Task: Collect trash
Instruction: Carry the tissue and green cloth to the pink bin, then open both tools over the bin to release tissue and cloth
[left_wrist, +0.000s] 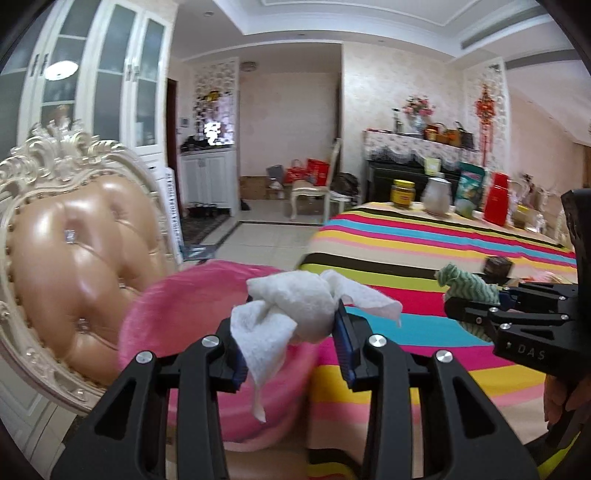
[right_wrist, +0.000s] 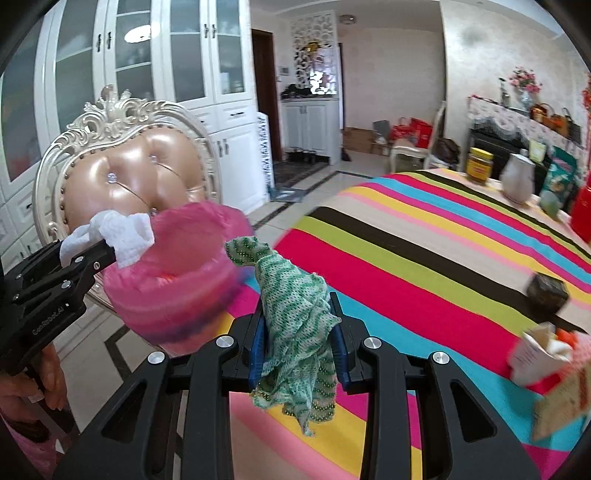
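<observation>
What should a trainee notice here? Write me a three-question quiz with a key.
1. True or false: the left gripper holds a crumpled white tissue.
2. What does the right gripper hold? A) a yellow-lidded jar B) a green patterned cloth C) a red box
3. Fill in: the bin lined with a pink bag stands beside the edge of the table with the ______ cloth.

Key:
1. True; the tissue sits between its blue pads.
2. B; the green patterned cloth is clamped between its fingers.
3. Striped; the striped tablecloth is to the bin's right in both views.
</observation>
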